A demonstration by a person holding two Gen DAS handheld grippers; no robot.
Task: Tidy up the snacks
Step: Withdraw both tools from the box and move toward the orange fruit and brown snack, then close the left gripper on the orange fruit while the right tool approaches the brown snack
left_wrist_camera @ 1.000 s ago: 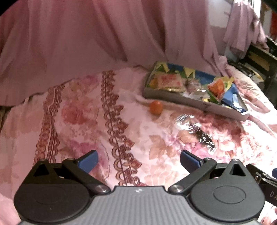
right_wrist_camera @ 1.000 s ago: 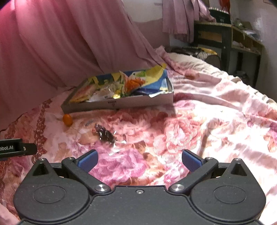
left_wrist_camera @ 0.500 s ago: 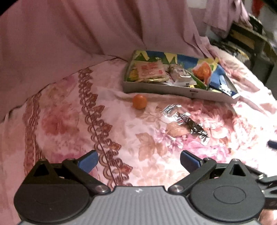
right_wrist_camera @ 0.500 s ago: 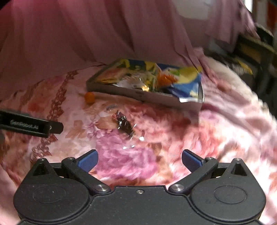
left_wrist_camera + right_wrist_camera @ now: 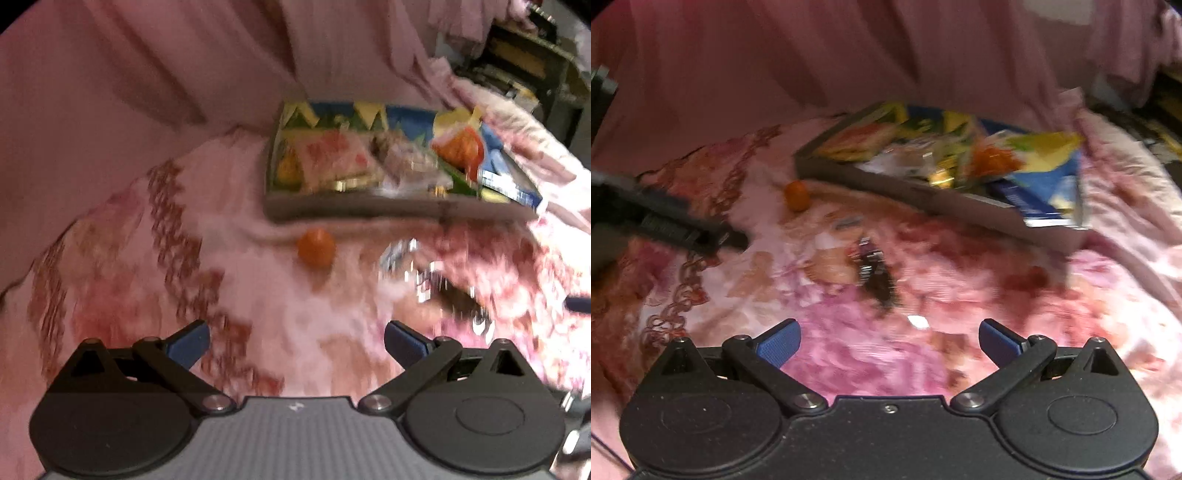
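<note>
Both grippers have advanced toward the loose snacks since half a second ago: left gripper (image 5: 296,341) and right gripper (image 5: 889,341), blue-padded jaws spread wide, each empty. Ahead on the pink floral quilted bedspread (image 5: 960,350) lie a small round orange fruit (image 5: 317,246) and a crinkled clear-and-dark foil candy wrapper (image 5: 873,271), both just short of the shallow grey cardboard tray (image 5: 388,210) heaped with glossy snack packets. Risk: soft, yielding cloth may bunch between the pads, the smooth fruit may roll, the thin wrapper may slip.
</note>
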